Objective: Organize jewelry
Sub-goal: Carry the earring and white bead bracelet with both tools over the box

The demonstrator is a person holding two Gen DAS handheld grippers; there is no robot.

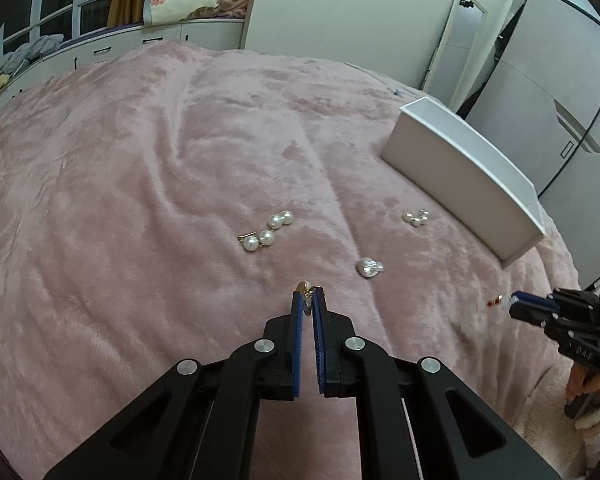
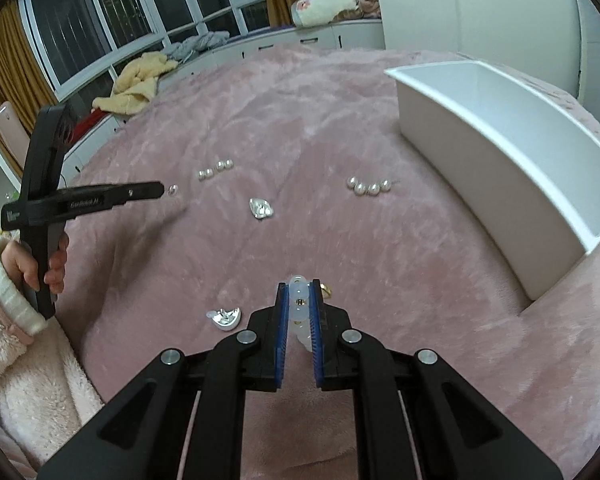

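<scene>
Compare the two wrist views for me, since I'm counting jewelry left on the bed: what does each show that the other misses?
Only the left wrist view shows the mirror and wardrobe. Only the right wrist view shows a silver piece beside the right gripper, and the box's interior. Both show the white box, two pearl clusters, a silver heart piece, the pink blanket, and the left gripper.

White lettering runs along the side of the left gripper (image 2: pixel 162 191) in the right wrist view, just left of the small earring at its tips; it is too blurred to read surely. In the left wrist view the right gripper (image 1: pixel 516 298) bears faint letters resembling "DAS" on its body.
</scene>
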